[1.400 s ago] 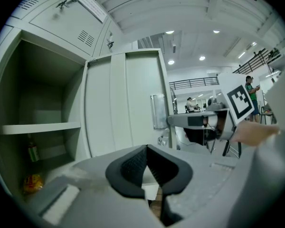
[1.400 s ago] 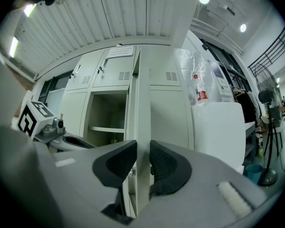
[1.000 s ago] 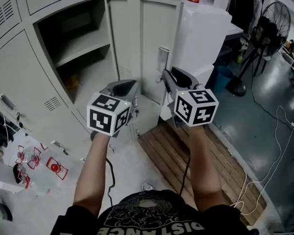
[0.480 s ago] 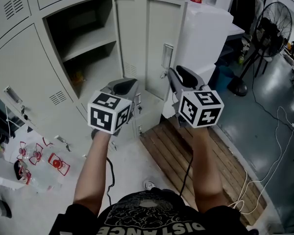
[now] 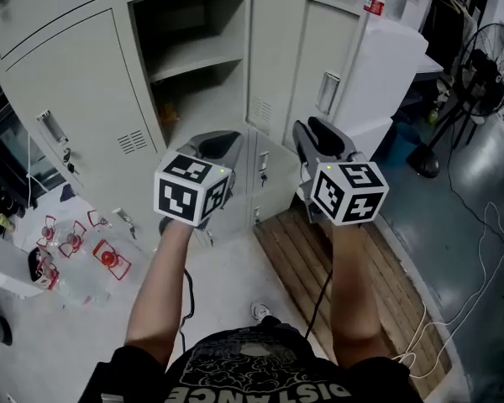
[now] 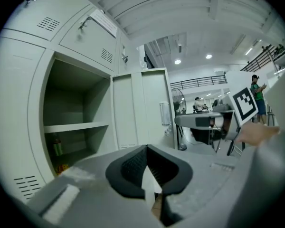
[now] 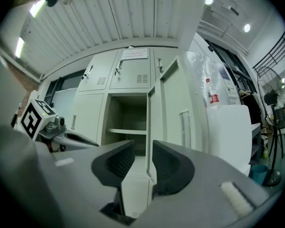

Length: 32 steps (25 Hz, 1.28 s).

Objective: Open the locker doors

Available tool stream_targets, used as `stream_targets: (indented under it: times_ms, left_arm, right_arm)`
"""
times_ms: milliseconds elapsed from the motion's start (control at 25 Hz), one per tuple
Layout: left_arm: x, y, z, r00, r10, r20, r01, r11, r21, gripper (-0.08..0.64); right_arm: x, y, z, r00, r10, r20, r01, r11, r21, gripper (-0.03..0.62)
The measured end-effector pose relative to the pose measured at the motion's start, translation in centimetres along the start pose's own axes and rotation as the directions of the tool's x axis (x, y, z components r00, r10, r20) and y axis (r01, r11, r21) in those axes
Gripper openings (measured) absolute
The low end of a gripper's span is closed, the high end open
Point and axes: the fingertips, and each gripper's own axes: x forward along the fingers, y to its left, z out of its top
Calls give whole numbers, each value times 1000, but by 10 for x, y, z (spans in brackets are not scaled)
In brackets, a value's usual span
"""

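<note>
Locker door (image 5: pixel 296 65) beyond right gripper (image 7: pixel 143 150), jaws slightly apart and empty; left gripper (image 6: pixel 146 150) closed

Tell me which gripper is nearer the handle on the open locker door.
Right. The right gripper sits just below the handle, not touching it; the left gripper is farther left, in front of the open compartment.

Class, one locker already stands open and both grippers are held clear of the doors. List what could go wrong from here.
The open door juts out just ahead of the right gripper; swinging across to another locker could knock it.
The left gripper's fingers are together; unless opened, they may skid off the handle of the closed door.
Plastic packets on the floor at the left could cause a slip.
</note>
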Motion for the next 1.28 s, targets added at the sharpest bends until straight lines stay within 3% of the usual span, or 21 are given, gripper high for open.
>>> stream_targets:
  times_ms: [360,680,1040,1280]
  left_arm:
    - [-74,39,-18,995,98,-4,-98,995,-20,3]
    - [-143,81,-35,977,211,-18,-212,977,-36,3]
    - [-227,133,-58,930,365,-39,-367,928,-61,3]
    - [-290,165,-72,881,469,-56,-472,878,-82,3]
  right_arm:
    - [16,83,-8,995,104,-11,-104,995,2,106]
    - [39,161,-11,976,219,-7,-219,976,11,117]
    - [70,257,-18,927,375,-6,-374,927,21,126]
    - [87,321,-18,882,471,-7,-470,882,30,138]
